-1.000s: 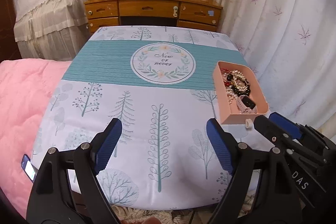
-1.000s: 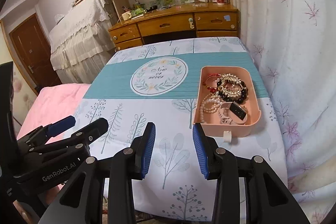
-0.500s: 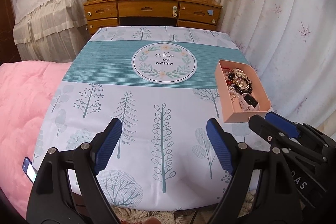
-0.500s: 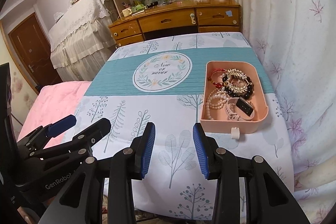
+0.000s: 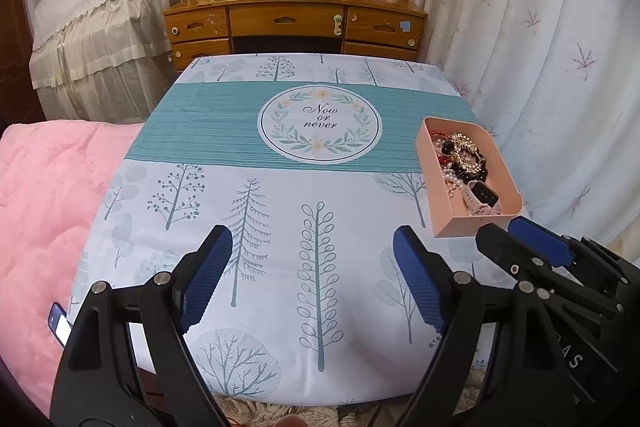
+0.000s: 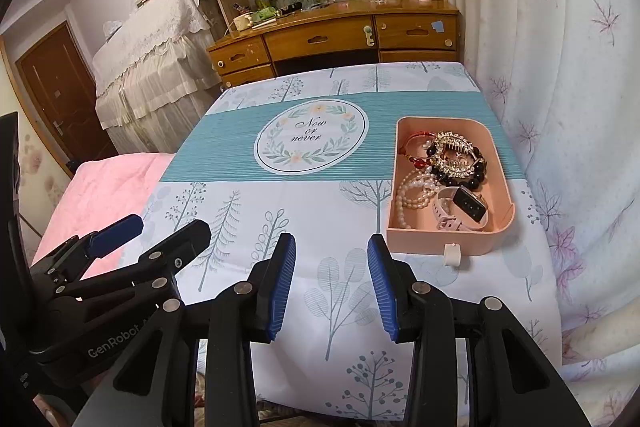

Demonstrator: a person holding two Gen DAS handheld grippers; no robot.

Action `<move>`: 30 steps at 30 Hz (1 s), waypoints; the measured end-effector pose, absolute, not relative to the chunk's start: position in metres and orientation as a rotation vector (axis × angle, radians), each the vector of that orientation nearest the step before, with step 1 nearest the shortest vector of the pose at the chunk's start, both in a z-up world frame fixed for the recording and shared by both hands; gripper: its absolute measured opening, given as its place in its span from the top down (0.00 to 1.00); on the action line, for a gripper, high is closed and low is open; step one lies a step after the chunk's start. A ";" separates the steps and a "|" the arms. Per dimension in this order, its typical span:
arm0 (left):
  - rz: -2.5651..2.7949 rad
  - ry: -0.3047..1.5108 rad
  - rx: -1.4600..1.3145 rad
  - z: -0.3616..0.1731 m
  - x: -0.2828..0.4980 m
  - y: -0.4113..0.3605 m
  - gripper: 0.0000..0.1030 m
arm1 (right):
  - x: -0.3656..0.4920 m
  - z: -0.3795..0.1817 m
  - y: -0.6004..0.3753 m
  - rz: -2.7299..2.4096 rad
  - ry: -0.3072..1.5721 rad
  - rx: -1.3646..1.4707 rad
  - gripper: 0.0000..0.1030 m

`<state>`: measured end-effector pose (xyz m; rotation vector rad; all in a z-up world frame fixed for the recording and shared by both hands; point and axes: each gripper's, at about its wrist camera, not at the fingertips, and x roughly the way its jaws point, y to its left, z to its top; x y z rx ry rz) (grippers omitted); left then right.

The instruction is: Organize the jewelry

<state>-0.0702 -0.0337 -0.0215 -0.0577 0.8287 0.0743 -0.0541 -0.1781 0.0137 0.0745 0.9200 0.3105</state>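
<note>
Both claws, the left claw (image 5: pixel 312 277) and right claw (image 6: pixel 331 283), have been pulled back from the pink tray (image 6: pixel 502 163); both are spread wide and hold nothing; the jewelry (image 6: pixel 448 163) lies piled inside the tray.

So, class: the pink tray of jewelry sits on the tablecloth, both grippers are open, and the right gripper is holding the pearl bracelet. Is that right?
Not quite. The right gripper holds nothing; its jaws are open over the tablecloth. The pearl bracelet lies in the pink tray, as the right wrist view shows. The left gripper is open too.
</note>
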 end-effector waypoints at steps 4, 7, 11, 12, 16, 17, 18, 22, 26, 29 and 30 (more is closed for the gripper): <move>0.078 0.817 -0.052 -0.020 -0.072 -0.035 0.21 | -0.054 0.014 -0.178 0.307 0.913 0.071 0.63; 0.078 0.817 -0.053 -0.020 -0.073 -0.036 0.21 | -0.054 0.015 -0.178 0.303 0.907 0.066 0.63; 0.078 0.817 -0.052 -0.020 -0.073 -0.035 0.21 | -0.054 0.015 -0.178 0.303 0.908 0.066 0.63; 0.077 0.818 -0.053 -0.020 -0.073 -0.035 0.22 | -0.055 0.015 -0.177 0.304 0.908 0.067 0.63; 0.076 0.818 -0.054 -0.019 -0.074 -0.036 0.21 | -0.055 0.016 -0.178 0.304 0.907 0.067 0.63; 0.077 0.817 -0.054 -0.019 -0.074 -0.036 0.21 | -0.055 0.016 -0.178 0.303 0.906 0.066 0.63; 0.077 0.815 -0.054 -0.019 -0.075 -0.036 0.21 | -0.055 0.015 -0.178 0.302 0.903 0.065 0.63; 0.079 0.811 -0.055 -0.019 -0.077 -0.036 0.22 | -0.056 0.015 -0.179 0.300 0.899 0.066 0.63; 0.079 0.811 -0.053 -0.019 -0.077 -0.036 0.22 | -0.055 0.015 -0.180 0.300 0.899 0.064 0.63; 0.081 0.810 -0.051 -0.019 -0.079 -0.036 0.22 | -0.055 0.015 -0.180 0.300 0.900 0.065 0.63; 0.082 0.811 -0.052 -0.019 -0.079 -0.036 0.22 | -0.055 0.015 -0.179 0.299 0.901 0.064 0.63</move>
